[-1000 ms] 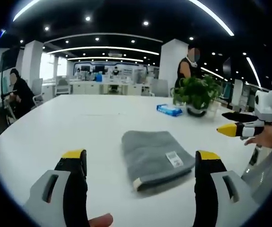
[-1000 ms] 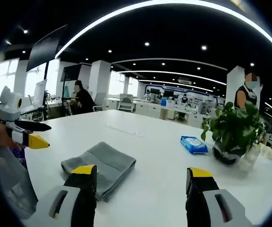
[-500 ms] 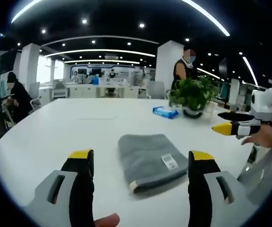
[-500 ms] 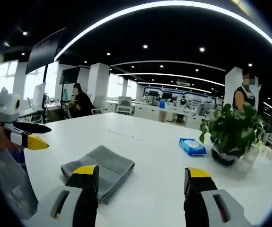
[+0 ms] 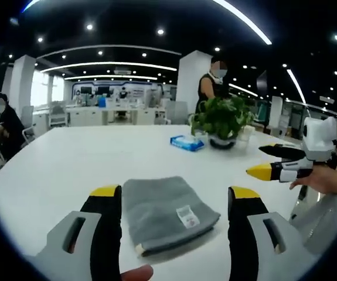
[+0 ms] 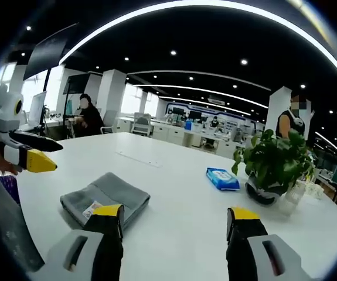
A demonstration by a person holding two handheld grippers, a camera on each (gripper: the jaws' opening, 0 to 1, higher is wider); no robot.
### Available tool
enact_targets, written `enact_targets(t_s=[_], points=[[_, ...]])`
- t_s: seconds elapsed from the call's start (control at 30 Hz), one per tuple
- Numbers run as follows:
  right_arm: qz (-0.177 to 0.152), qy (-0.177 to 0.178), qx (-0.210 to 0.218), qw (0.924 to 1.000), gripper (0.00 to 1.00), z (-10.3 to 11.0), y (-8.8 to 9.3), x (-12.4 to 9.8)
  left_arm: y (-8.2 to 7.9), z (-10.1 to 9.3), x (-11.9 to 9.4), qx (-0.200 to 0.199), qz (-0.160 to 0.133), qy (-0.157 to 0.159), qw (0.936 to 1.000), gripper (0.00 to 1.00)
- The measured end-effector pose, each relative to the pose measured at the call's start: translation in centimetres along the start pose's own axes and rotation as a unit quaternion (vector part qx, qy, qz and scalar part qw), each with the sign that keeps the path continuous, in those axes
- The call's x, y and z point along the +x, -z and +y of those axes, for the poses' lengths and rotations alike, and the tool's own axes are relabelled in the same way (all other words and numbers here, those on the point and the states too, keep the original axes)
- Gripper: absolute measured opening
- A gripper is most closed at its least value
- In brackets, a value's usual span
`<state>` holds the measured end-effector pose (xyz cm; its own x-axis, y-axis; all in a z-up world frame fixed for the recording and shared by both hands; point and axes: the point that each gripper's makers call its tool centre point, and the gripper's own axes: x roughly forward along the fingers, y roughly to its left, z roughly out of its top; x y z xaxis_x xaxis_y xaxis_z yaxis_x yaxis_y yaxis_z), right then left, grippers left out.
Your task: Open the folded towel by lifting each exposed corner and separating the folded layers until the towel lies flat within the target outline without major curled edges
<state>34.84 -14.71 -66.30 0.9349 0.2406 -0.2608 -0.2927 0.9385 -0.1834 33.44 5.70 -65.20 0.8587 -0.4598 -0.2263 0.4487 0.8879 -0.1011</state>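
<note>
The main risk, I think, is that a claw pinches all the stacked layers together instead of only the top corner, so the whole towel (image 5: 165,213) would lift or slide on the smooth white surface (image 5: 68,158) without unfolding. The left claw (image 5: 174,202) stands wide open with nothing in it, the towel at lower centre between its jaws. The right claw (image 6: 174,219) is also wide open and empty, the towel at its lower left. The towel is grey, folded in a thick rectangle, with a small white label on top.
</note>
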Motion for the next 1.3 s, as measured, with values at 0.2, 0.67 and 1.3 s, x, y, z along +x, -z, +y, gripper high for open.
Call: enact_targets(t_s=[0.2,0.67,1.3], points=[[-0.001,0.012,0.002,0.9999,0.69,-0.6,-0.1,-0.1,1.0,-0.4,1.0,-0.001,0.017,0.012,0.9998,0.72],[-0.021,0.022,0.046,0.9985,0.69,-1.7,-0.8,-0.4,4.2,-3.5,3.9,0.043,0.067,0.058,0.9952,0.69],[-0.024,0.028,0.061,0.9974,0.69,-2.2,-0.8,-0.6,9.6,-6.8,7.7,0.090,0.129,0.115,0.9807,0.61]])
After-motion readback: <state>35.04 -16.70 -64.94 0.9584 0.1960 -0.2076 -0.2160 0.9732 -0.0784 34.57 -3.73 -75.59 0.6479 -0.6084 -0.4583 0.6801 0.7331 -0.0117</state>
